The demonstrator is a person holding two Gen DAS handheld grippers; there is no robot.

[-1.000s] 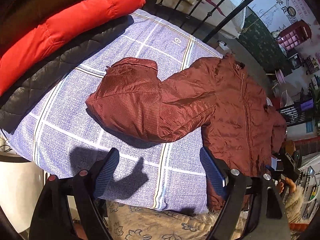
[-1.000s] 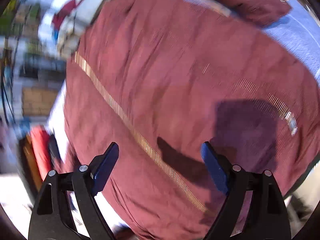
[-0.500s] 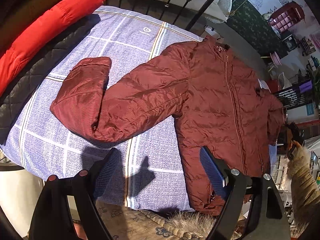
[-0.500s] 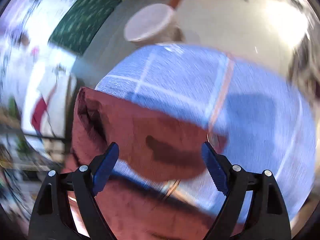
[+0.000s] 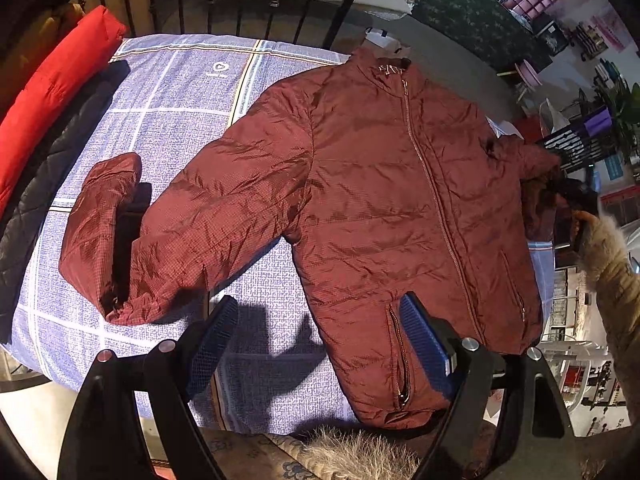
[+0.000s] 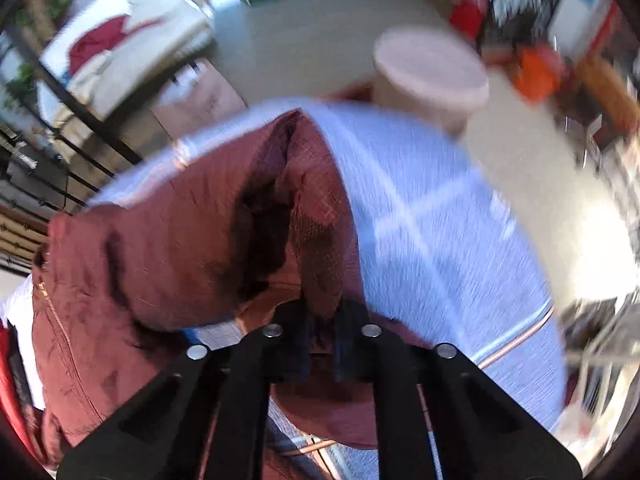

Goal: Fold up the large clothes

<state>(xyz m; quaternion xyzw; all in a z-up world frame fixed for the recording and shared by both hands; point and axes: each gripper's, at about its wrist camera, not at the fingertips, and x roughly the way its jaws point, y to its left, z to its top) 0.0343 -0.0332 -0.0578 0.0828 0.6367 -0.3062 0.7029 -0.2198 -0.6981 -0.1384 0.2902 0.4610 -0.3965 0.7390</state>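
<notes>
1. Two views are splitting the scene. The left wrist view is taking in the whole maroon jacket (image 5: 372, 208), which is lying front-up on the blue checked bedspread (image 5: 172, 120), collar toward the iron railing (image 5: 240, 4) and hem toward the camera.
2. Its long axis is running from the collar down along the zip (image 5: 432, 196); one sleeve (image 5: 208, 232) is stretching out to the picture's left with its cuff end doubled back.
3. The left gripper (image 5: 316, 344) is hovering over the hem area, pointing steeply down, its blue pads standing wide apart with nothing between them; the right pad is sitting over the jacket's pocket.
4. A red jacket (image 5: 52, 92) and a dark quilted garment (image 5: 48, 184) are lying along the bedspread's left edge.
5. At the far right of that view, a fur-cuffed sleeve (image 5: 612, 264) of the person is reaching toward the jacket's other sleeve.
6. The right wrist view, which is blurred, is showing only that other sleeve (image 6: 224, 224), its open cuff lifted and facing the camera.
7. The right gripper (image 6: 322, 332) is clamped tight on the cuff fabric, pointing steeply down over the bedspread.
8. A pale round tub (image 6: 432, 72) is standing on the floor beyond the bed.
</notes>
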